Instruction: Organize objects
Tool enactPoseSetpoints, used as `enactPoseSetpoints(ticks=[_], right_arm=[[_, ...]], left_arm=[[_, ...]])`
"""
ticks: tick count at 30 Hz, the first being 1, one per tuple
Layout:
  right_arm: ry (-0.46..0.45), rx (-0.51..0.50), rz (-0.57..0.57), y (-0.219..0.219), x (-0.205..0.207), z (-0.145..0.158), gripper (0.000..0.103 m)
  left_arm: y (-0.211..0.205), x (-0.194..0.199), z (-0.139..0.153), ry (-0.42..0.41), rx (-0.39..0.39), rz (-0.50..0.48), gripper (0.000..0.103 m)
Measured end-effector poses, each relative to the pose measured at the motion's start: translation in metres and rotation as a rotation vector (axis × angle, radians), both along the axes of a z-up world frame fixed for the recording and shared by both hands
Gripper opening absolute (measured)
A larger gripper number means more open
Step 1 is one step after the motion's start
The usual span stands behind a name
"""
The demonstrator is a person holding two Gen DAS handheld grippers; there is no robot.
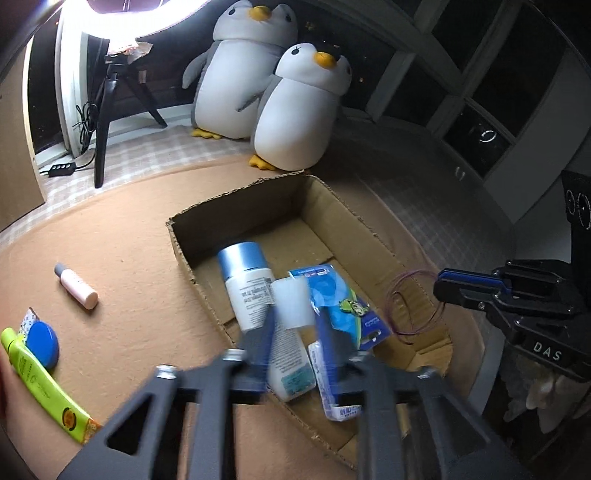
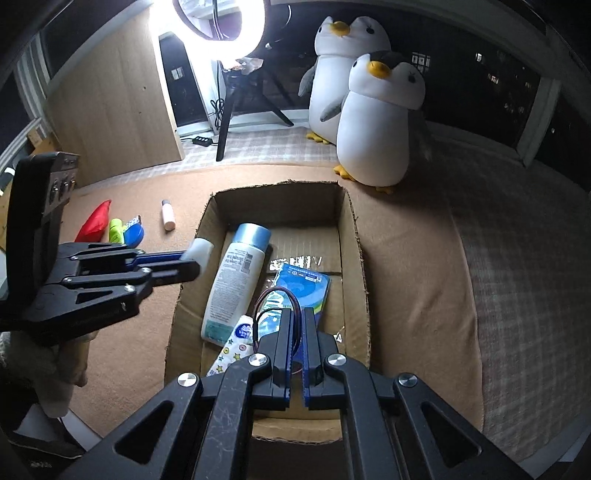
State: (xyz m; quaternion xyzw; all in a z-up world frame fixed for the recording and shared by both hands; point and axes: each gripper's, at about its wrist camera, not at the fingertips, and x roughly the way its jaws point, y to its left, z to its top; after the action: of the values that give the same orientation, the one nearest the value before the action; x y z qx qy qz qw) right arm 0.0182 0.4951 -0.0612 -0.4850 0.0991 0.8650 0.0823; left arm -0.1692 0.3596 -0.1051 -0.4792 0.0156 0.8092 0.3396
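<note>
Two tools are at work over the cardboard box (image 2: 351, 236). Our left tool (image 1: 295, 325) is closed on a small white bottle (image 1: 291, 302), pinched near its milky cap and held just above the box's near left wall. Our right tool (image 2: 295, 332) is clamped on a thin loop of purple wire (image 2: 275, 299), which arches up ahead of its tips over the middle of the box.

We judge the bottle light, stiff and a little slick, so a grip across the body below the cap would hold better than on the cap itself. The wire looks springy and almost weightless; it may slip or snag on the torn cardboard edge.

Below the tools lie a large lotion bottle (image 2: 236, 280), a blue packet (image 2: 303, 288) and a star-patterned tube (image 2: 231, 352). Left of the left tool, on the tan blanket (image 1: 129, 240), wait a pink stick (image 1: 75, 280), a blue tin (image 1: 42, 343) and a green tube (image 1: 40, 391). The blanket is soft, so things should not roll far. Ahead stand two plush penguins (image 2: 373, 110) and a ring light (image 2: 221, 22) on a tripod; the windows are dark.
</note>
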Motion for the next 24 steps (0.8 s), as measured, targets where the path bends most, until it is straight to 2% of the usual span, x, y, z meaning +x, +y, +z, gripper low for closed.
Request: enactPoseSetpoints(ticks=[1, 2, 3, 5, 9, 15, 21, 24], right_arm=[[0.002, -0.004, -0.003, 0.001, 0.002, 0.000, 0.007], [0.010, -0.010, -0.011, 0.003, 0.004, 0.000, 0.015], [0.024, -0.019, -0.023, 0.006, 0.007, 0.000, 0.027], [0.049, -0.047, -0.044, 0.011, 0.009, 0.000, 0.044], [0.074, -0.137, -0.063, 0.015, 0.011, -0.005, 0.046], [0.098, -0.173, -0.053, -0.002, 0.005, -0.010, 0.048], [0.127, -0.234, -0.037, -0.031, -0.001, -0.013, 0.056], [0.126, -0.253, -0.037, -0.045, -0.003, -0.016, 0.056]], left_arm=[[0.000, 0.000, 0.000, 0.008, -0.004, 0.001, 0.043], [-0.001, 0.000, 0.001, 0.014, -0.006, 0.003, 0.043], [-0.002, 0.000, 0.001, 0.015, -0.011, 0.008, 0.043], [-0.009, -0.002, 0.000, 0.011, -0.016, 0.018, 0.043], [-0.026, -0.004, -0.003, 0.003, -0.024, 0.048, 0.043], [-0.071, -0.008, -0.005, -0.005, -0.045, 0.114, 0.043], [-0.134, -0.024, -0.005, -0.007, -0.071, 0.233, 0.043], [-0.167, -0.036, -0.005, -0.003, -0.096, 0.299, 0.043]])
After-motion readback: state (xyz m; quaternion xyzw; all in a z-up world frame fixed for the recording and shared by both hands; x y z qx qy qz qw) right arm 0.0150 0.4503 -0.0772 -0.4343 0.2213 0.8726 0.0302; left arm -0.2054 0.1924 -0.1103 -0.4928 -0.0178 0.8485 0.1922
